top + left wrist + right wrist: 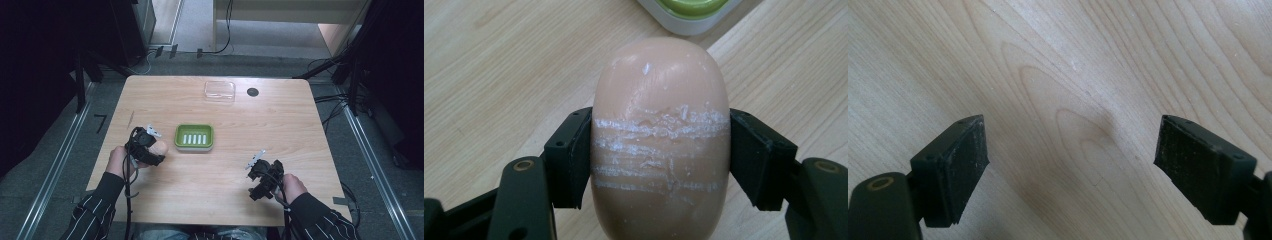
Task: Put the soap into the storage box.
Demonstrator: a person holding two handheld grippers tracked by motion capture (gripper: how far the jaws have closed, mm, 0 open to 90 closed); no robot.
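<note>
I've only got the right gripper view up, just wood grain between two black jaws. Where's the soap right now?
Observer: The left hand-held gripper is shut on the soap bar, a pad pressed on each side.
Operator: Is it in the dish yet?
Observer: No. In the high view the bar sits left of the green soap dish, outside it.
Operator: Anything else on the table?
Observer: A clear plastic lid lies near the far edge, beyond the dish.
Operator: And the soap's surface?
Observer: Whitish scrape lines cross it between the pads.
</note>
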